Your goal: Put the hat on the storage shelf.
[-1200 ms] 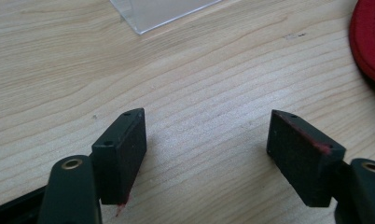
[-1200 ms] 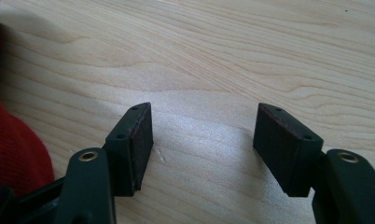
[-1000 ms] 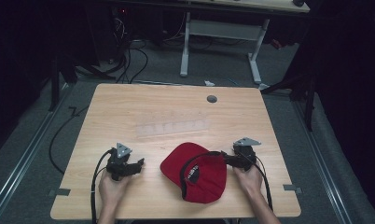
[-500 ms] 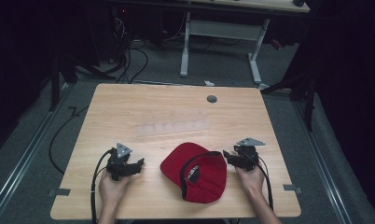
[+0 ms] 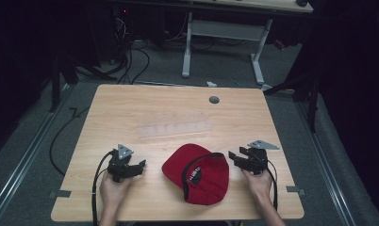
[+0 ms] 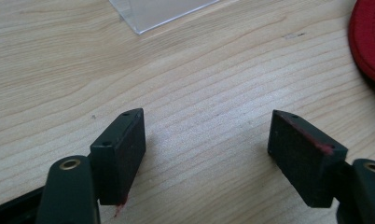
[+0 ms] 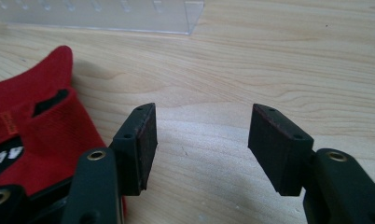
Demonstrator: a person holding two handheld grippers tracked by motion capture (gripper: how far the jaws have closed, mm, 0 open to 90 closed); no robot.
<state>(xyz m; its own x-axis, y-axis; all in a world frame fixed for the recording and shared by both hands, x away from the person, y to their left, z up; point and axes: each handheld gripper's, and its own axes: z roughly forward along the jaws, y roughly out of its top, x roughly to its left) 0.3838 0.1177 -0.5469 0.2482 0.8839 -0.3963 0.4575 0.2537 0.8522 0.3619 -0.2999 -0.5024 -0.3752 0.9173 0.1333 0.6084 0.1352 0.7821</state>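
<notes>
A red fabric baseball cap point(image 5: 197, 173), its black-lined opening turned up, is seen near the front edge of the light wooden table point(image 5: 131, 108), between the left gripper point(image 5: 139, 165) and right gripper point(image 5: 232, 156), both held with jaws apart and empty.

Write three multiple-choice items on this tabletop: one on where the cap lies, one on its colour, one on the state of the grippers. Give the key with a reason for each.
1. Where does the cap lie?
A. Between the two grippers, near the person's edge of the table
B. At the far edge, over the round grommet
C. On top of the clear plastic tray

2. What colour is the cap?
A. Blue
B. Red
C. Green

3. How do the left gripper and right gripper stand?
A. Both shut on the cap
B. Left shut, right open
C. Both open, holding nothing

Key: 1 A, the high view shows it between the hands; 2 B, red fabric with black trim; 3 C, bare wood shows between each gripper's jaws.
</notes>
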